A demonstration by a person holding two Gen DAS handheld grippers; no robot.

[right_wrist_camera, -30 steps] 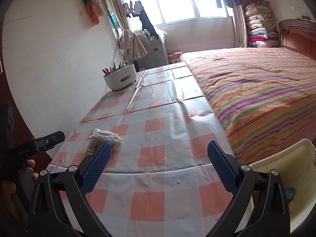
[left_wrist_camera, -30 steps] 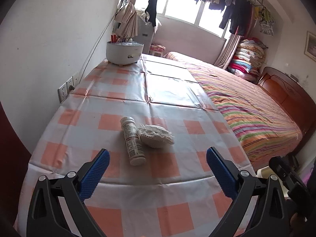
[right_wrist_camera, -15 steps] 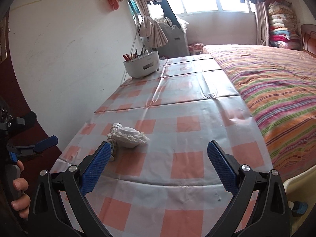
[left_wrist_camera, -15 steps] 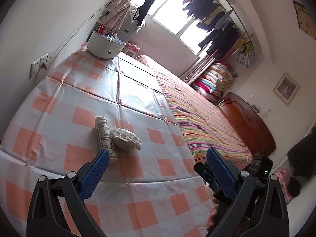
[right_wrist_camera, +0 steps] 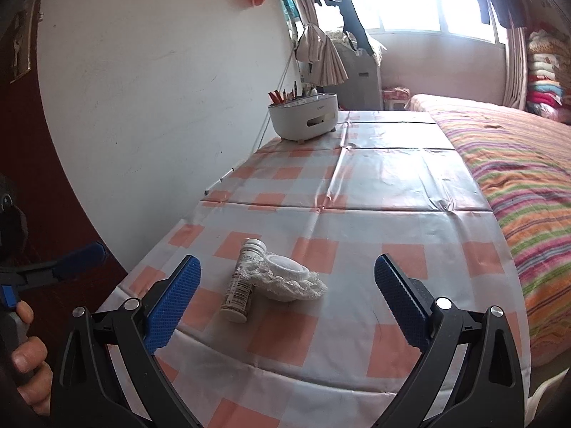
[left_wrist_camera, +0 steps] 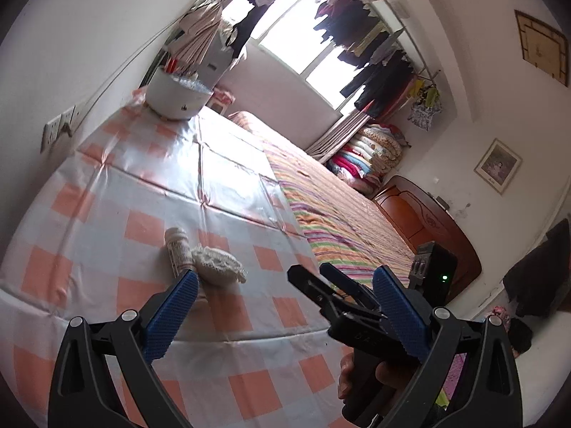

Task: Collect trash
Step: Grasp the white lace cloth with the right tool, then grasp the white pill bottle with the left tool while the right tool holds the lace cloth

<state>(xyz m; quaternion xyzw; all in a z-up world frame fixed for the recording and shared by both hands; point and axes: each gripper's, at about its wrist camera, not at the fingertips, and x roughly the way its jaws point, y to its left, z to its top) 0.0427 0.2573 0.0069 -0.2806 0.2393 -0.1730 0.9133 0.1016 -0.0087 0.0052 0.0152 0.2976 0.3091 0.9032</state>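
A small white bottle [right_wrist_camera: 242, 283] lies on its side on the checked tablecloth [right_wrist_camera: 374, 185]. A crumpled white lacy wrapper [right_wrist_camera: 291, 280] leans against it. Both also show in the left wrist view, the bottle [left_wrist_camera: 177, 249] and the wrapper [left_wrist_camera: 219, 267]. My right gripper [right_wrist_camera: 285, 278] is open and empty, its jaws spread wide just short of the two items. My left gripper [left_wrist_camera: 282, 292] is open and empty, near the table's front edge, left of the items. The right gripper's body [left_wrist_camera: 360, 306] crosses the left wrist view.
A white desk organizer [right_wrist_camera: 303, 116] with pens stands at the table's far end by the wall. A striped bed [right_wrist_camera: 517, 164] runs along the table's right side. Wall sockets [left_wrist_camera: 59, 128] sit on the left wall.
My right gripper has swung left and come closer, so the bottle and wrapper now lie between its jaws' line. My left gripper has tilted and turned right; the right gripper has entered its view.
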